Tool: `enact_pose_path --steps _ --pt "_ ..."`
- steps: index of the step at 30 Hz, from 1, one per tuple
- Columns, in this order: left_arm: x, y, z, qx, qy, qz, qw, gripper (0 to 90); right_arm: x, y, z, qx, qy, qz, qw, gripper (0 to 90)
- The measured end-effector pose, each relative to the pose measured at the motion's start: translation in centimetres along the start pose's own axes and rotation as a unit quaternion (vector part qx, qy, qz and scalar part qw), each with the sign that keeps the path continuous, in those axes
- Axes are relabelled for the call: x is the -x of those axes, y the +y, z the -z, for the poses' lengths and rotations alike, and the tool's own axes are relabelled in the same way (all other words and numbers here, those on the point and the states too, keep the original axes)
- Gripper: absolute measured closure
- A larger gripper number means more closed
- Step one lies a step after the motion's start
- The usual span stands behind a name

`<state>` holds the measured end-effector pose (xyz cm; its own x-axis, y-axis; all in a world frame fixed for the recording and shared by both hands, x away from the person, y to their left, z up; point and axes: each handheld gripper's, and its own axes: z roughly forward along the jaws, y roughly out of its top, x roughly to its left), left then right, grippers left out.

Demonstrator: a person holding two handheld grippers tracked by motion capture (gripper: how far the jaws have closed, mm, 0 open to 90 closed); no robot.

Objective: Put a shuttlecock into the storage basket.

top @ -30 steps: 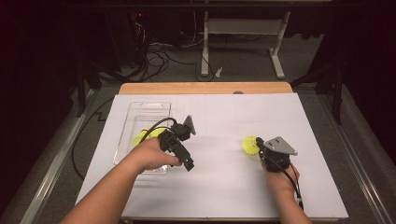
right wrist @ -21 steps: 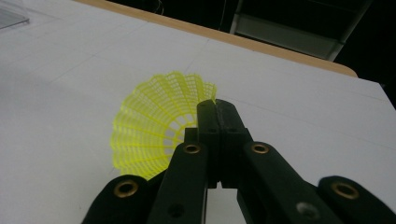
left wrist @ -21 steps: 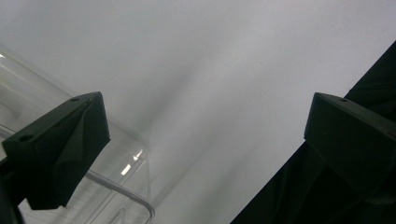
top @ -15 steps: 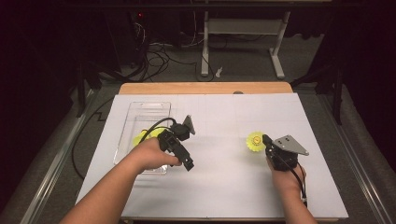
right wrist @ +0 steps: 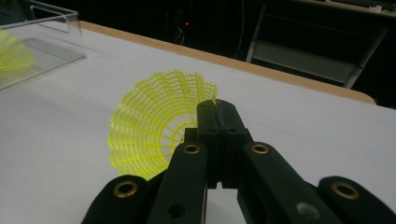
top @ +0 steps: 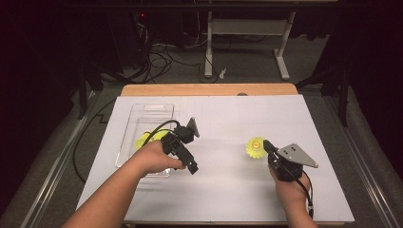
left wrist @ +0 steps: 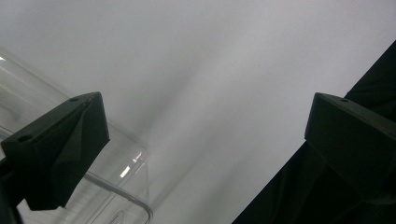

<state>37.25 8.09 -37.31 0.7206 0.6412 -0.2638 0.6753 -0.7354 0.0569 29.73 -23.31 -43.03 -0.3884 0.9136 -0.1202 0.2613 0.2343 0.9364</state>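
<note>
Clamping a yellow shuttlecock (right wrist: 154, 126), the right gripper (right wrist: 217, 116) seems lifted; clear tray (top: 142, 124) nearby, left gripper (left wrist: 201, 140) released.

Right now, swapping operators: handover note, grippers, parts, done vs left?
Left gripper: jaws open, nothing between them, beside the clear tray.
Right gripper: jaws together, apparently pinching the skirt edge of the yellow shuttlecock on the white table cover.
Done: one yellow shuttlecock in tray.
Left: probably carry the second shuttlecock to the tray and release it; check the grip first, since only the edge seems caught.
</note>
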Motion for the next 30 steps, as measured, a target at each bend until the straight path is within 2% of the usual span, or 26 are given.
enact_pose_path --steps 5,11,21,30 --pt "0.1 0.1 -0.1 -0.001 0.0 -0.002 1.0 0.8 -1.1 -0.8 0.6 0.012 0.016 0.0 0.9998 90.0" --pt "0.1 -0.1 -0.2 0.003 -0.003 -0.001 1.0 0.8 -2.2 -2.0 1.0 -0.001 0.029 0.009 0.9995 90.0" --pt "0.4 0.1 -0.7 0.002 -0.009 -0.004 1.0 0.8 -2.8 -2.1 0.8 -0.006 0.04 0.019 0.999 90.0" --pt "0.3 0.1 -0.8 0.0 -0.007 -0.004 1.0 0.8 -4.2 -1.9 0.7 -0.002 0.063 0.033 0.9975 90.0"
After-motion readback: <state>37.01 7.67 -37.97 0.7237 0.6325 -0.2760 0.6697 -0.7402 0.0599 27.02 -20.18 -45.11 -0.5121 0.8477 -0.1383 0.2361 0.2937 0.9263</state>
